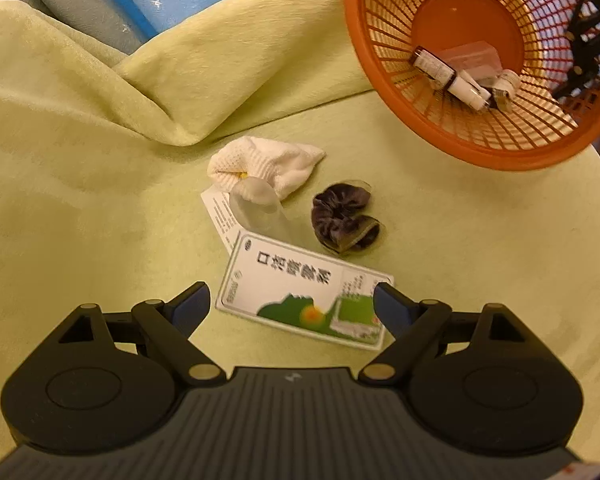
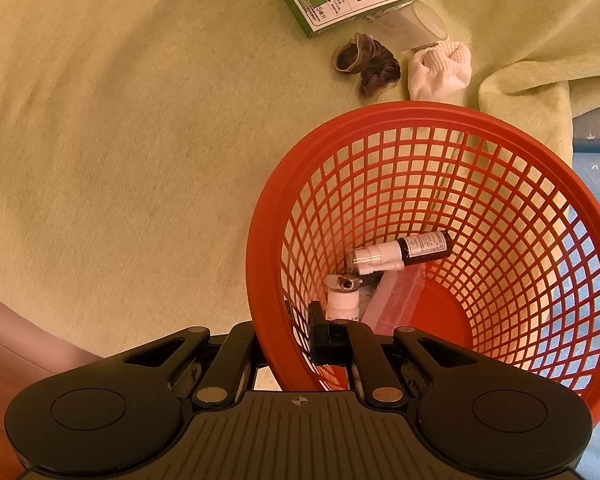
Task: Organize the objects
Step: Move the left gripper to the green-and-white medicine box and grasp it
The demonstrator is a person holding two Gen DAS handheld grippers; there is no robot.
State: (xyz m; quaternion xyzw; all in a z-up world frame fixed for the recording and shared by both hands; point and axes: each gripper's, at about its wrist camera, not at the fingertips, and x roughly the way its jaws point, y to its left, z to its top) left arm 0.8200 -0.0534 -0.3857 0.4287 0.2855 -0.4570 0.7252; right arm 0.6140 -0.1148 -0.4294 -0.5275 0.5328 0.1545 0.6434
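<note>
Black left tongs [image 1: 292, 300] are standing spread wide, pointing steeply down over the green-and-white box [image 1: 300, 296] on the yellow-green tabletop [image 1: 100, 220], gripping nothing. The right tongs [image 2: 296, 340] are pinching the orange basket's [image 2: 268, 240] rim, jaws pressed together on it. Inside the basket are lying a dark spray bottle [image 2: 416, 250], a white bottle [image 2: 342, 304] and a clear packet [image 2: 396, 296]. A white sock [image 1: 268, 164], a clear cup [image 1: 260, 208] and a purple scrunchie [image 1: 344, 216] are lying beside the box.
</note>
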